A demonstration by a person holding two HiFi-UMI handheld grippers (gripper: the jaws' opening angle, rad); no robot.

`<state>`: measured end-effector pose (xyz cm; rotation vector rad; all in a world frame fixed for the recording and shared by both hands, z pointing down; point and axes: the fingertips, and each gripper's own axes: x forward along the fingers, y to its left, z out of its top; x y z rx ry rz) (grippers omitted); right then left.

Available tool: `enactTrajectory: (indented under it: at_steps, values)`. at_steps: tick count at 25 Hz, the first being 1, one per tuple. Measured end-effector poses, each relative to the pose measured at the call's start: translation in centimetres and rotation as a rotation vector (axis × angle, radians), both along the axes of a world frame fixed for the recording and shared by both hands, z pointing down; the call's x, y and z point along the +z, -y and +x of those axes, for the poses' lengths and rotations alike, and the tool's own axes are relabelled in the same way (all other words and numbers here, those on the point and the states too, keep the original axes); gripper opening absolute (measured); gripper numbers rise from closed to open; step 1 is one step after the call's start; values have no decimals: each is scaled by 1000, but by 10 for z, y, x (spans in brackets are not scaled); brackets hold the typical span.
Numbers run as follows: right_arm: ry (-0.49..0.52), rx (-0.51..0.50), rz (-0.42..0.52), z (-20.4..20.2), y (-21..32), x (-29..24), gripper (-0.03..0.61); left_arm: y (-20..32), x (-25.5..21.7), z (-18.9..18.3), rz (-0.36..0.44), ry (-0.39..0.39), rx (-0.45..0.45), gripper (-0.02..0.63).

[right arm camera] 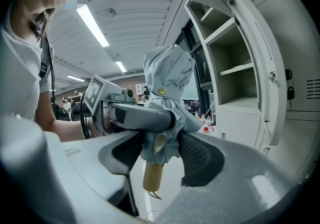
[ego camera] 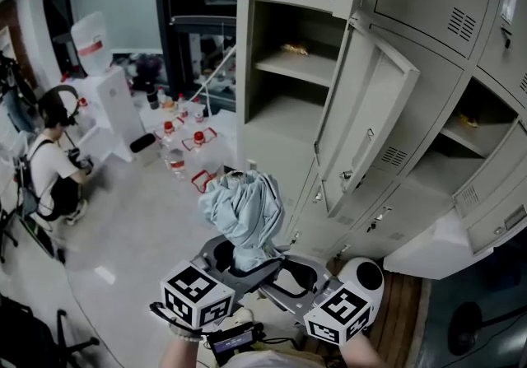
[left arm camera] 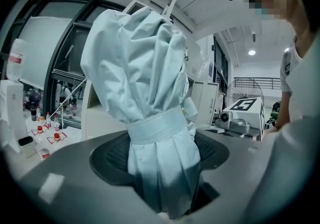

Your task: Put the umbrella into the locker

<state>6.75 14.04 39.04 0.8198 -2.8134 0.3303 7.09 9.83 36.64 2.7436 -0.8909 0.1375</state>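
A folded pale blue umbrella (ego camera: 244, 214) stands upright in front of me, its bunched fabric on top. Both grippers hold it low down from opposite sides. My left gripper (ego camera: 235, 258) is shut on the fabric just under the strap (left arm camera: 152, 130); in the left gripper view the umbrella (left arm camera: 142, 67) fills the middle. My right gripper (right arm camera: 160, 150) is shut on the lower fabric of the umbrella (right arm camera: 167, 75), and the tan handle (right arm camera: 152, 175) hangs below its jaws. My left gripper's finger (right arm camera: 145, 117) crosses that view. The grey locker (ego camera: 288, 62) stands ahead with shelves showing.
An open locker door (ego camera: 362, 123) juts out at the right of the umbrella. More open compartments (ego camera: 482, 123) lie further right. A person (ego camera: 49, 165) crouches on the floor at the left, near several red-capped bottles (ego camera: 185, 140) and white containers (ego camera: 111, 99).
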Motion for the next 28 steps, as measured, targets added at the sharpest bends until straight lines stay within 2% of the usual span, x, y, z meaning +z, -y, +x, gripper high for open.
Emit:
enactTrajectory:
  at_steps: [16,28]
  values:
    - [-10,122,-25,-29,82,2,222,83,4,-25,-31,-17,117,348]
    - [-17,177,-37,-46,126,8,221,126,10,-40,-52,-29,165,348]
